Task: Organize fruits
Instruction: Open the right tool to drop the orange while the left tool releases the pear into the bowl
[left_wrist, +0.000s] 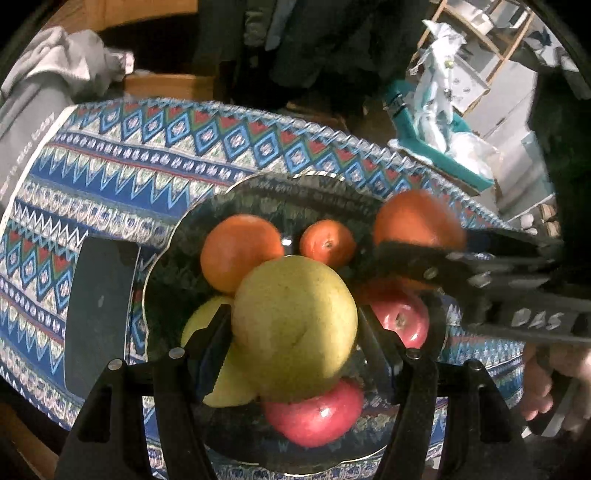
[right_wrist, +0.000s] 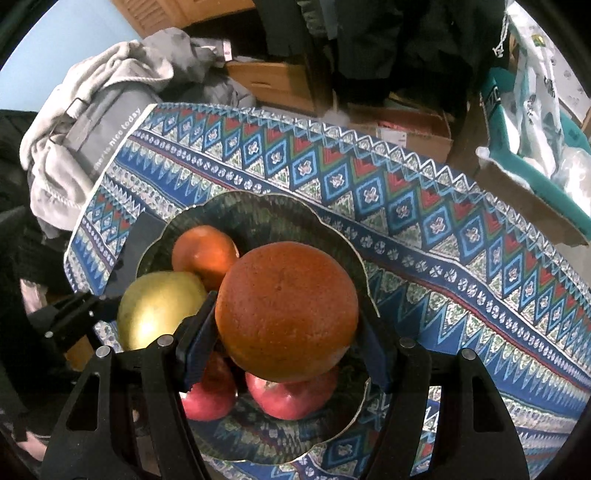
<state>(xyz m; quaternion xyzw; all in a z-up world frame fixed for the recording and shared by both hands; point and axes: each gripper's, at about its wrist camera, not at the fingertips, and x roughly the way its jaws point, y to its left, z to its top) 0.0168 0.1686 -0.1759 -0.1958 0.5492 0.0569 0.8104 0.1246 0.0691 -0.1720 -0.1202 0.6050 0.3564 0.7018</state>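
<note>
My left gripper (left_wrist: 293, 332) is shut on a yellow-green pear (left_wrist: 295, 325), its pads against both sides, just above a scalloped glass bowl (left_wrist: 177, 229). In the bowl lie an orange (left_wrist: 240, 251), a small tangerine (left_wrist: 327, 242), two red apples (left_wrist: 400, 321) (left_wrist: 314, 413) and another yellow fruit (left_wrist: 218, 369). My right gripper (right_wrist: 288, 314) is shut on a large orange (right_wrist: 286, 314) over the right side of the same bowl (right_wrist: 258, 199), above two red apples (right_wrist: 291, 395). The held pear (right_wrist: 159, 310) shows at its left.
The bowl stands on a blue patterned tablecloth (right_wrist: 424, 221). A dark flat object (left_wrist: 99, 314) lies left of the bowl. Grey clothing (right_wrist: 92, 122) is heaped at the table's far left corner, with cardboard boxes (right_wrist: 399, 129) and a teal bin (left_wrist: 424, 147) behind it.
</note>
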